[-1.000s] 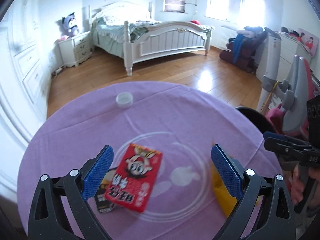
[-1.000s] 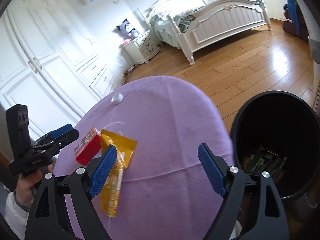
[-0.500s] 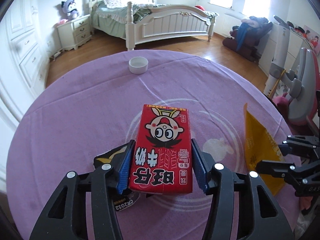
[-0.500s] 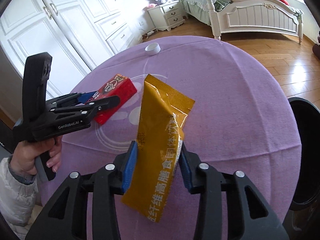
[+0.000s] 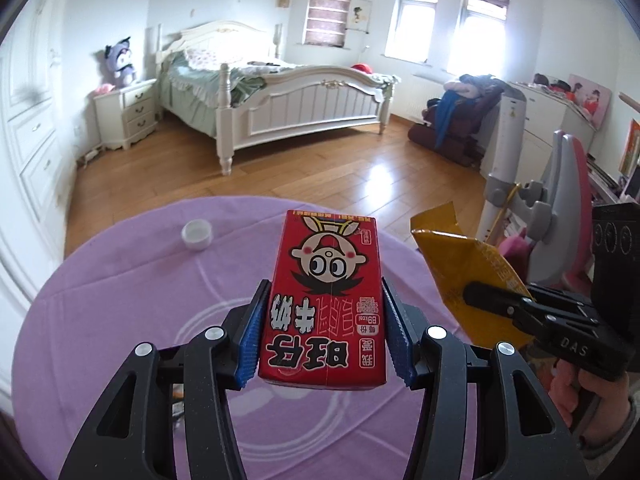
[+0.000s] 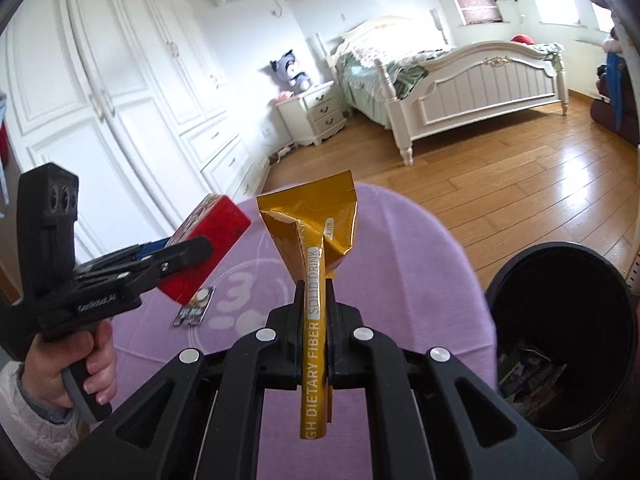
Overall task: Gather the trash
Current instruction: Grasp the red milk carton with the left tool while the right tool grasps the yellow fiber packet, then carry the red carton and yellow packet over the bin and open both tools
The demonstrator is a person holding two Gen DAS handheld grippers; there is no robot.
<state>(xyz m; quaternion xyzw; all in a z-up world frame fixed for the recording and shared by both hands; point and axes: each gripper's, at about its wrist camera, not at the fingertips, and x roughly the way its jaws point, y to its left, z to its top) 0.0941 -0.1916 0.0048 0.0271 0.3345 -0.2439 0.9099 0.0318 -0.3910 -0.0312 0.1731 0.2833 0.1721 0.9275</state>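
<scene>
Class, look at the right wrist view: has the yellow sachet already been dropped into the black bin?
No; the right gripper holds the yellow sachet clamped above the purple table, beside the black bin.

the left gripper (image 5: 324, 316) clamps a red drink carton (image 5: 326, 300) above the purple tablecloth (image 5: 120, 292). at 3 o'clock, the right gripper (image 5: 476, 294) pinches a yellow sachet (image 5: 460, 264). a white bottle cap (image 5: 197, 234) lies at 10 o'clock.

I'm looking at a round table (image 5: 120, 320) wearing a purple cloth with a faint white ring pattern. A small white cap (image 5: 197, 234) is sitting toward its far edge, and a small dark battery card (image 6: 195, 306) is lying flat nearer me.
</scene>
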